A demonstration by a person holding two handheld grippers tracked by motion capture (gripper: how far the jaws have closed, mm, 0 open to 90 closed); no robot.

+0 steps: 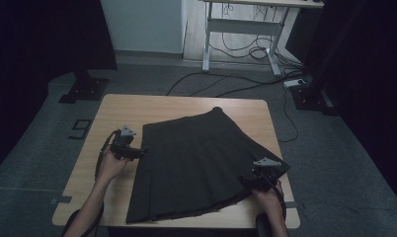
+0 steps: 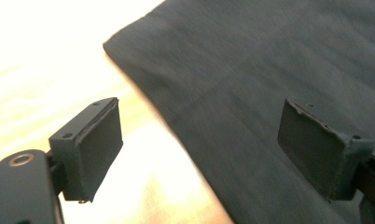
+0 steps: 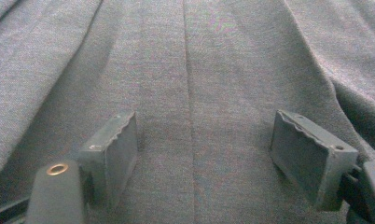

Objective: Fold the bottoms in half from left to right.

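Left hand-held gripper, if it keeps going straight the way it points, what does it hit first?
Most likely the side edge of the dark pleated skirt, which crosses between the open jaws of the left hand-held gripper just ahead; depth is uncertain.

On our wooden table [image 1: 137, 106] we list one dark pleated skirt [image 1: 196, 163] spread flat across its middle, our left gripper [image 1: 130, 149] at the skirt's left edge, our right gripper [image 1: 259, 176] at its right corner, and cables [image 1: 236, 84] on the floor beyond the skirt.
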